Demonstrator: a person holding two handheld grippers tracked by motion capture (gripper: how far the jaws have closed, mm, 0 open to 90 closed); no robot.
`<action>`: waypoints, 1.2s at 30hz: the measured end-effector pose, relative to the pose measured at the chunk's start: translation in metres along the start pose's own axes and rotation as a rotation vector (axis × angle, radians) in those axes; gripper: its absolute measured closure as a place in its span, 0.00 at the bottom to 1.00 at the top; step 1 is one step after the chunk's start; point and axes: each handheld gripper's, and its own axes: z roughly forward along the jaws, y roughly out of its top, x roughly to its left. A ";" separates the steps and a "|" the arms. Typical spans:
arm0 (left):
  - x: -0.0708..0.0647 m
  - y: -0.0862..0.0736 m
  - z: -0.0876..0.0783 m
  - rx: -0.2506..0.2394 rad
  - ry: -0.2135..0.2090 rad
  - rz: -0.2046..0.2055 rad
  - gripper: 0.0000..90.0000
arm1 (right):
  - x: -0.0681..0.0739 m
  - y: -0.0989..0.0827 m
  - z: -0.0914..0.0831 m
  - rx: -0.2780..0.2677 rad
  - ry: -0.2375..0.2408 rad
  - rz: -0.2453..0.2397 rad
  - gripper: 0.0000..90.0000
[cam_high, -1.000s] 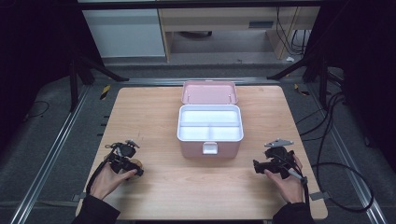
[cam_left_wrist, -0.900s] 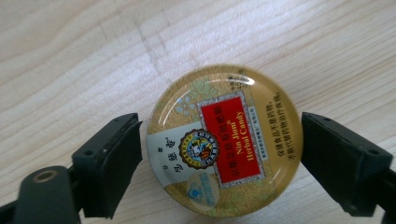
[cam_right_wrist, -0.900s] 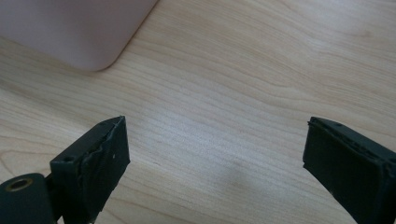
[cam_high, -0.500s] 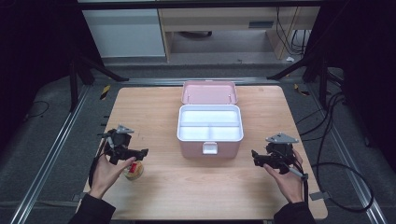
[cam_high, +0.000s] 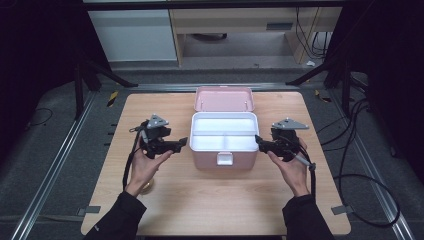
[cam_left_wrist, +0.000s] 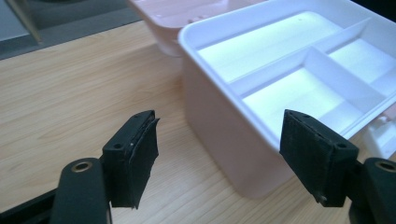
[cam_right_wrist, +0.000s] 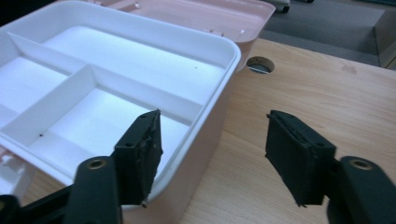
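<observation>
Because each gripper straddles one end wall of the open pink storage box (cam_high: 224, 155), the pair looks set to take the white divided tray (cam_high: 224, 133) by its rim from both sides at once, so that it comes up level rather than tipping. The left gripper (cam_high: 183, 142) has its jaws apart, and they have just been closing, with the tray's rim and the box's corner between them but no pad pressing on either in the left gripper view. The right gripper (cam_high: 258, 139) likewise has its jaws apart and narrowing, one pad over the tray's inside and the other outside the wall, neither yet touching. The box stands in the middle of the wooden table (cam_high: 165, 200), its lid (cam_high: 224, 98) thrown back behind it, which leaves the tray free to lift out.
</observation>
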 end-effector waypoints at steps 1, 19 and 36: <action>-0.003 0.001 0.004 0.007 -0.005 0.009 0.31 | 0.002 -0.001 0.003 0.008 -0.003 0.002 0.45; -0.005 -0.003 0.032 0.050 0.005 0.004 0.64 | 0.024 -0.005 0.026 0.071 0.031 -0.046 0.70; 0.012 -0.002 0.017 0.037 0.043 0.024 0.52 | 0.040 -0.002 0.021 0.019 0.040 -0.047 0.46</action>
